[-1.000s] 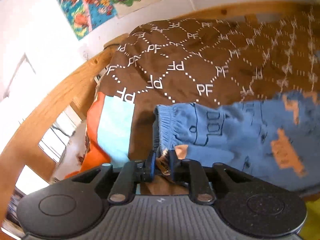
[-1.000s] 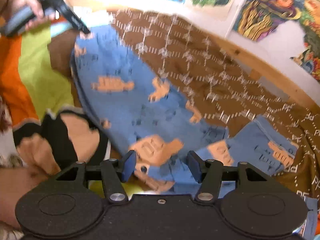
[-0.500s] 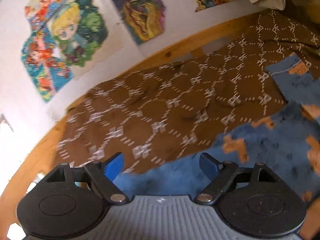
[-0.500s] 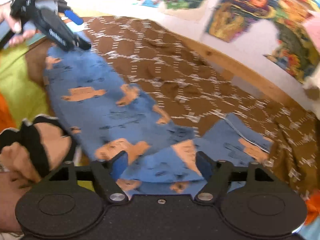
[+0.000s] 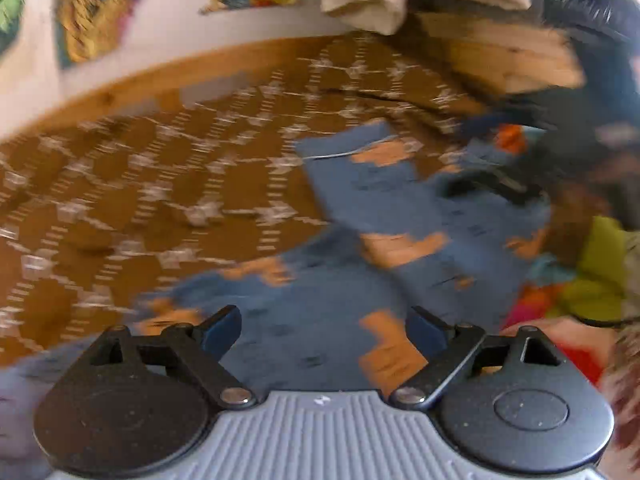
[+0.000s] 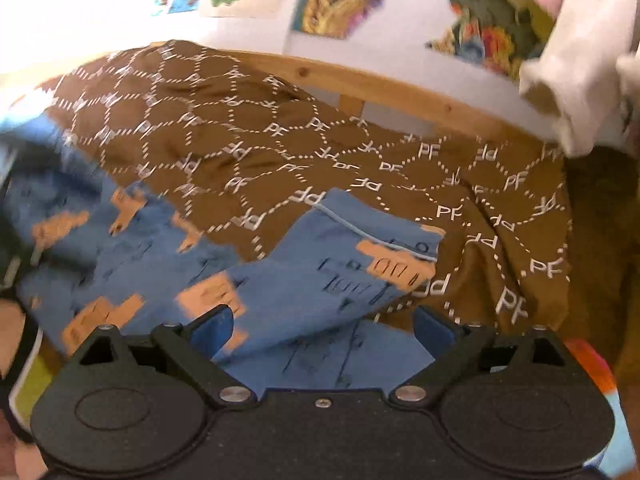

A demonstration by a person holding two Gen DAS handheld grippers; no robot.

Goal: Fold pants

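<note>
Both claws stood wide open, gripping nothing. The left claw (image 5: 323,330) hung over the blue pants (image 5: 360,280), which lay spread on the brown blanket (image 5: 140,184). The right claw (image 6: 323,326) hovered above the pants (image 6: 280,280) near a leg end that lay folded across the blanket (image 6: 360,160). The left view was blurred.
</note>
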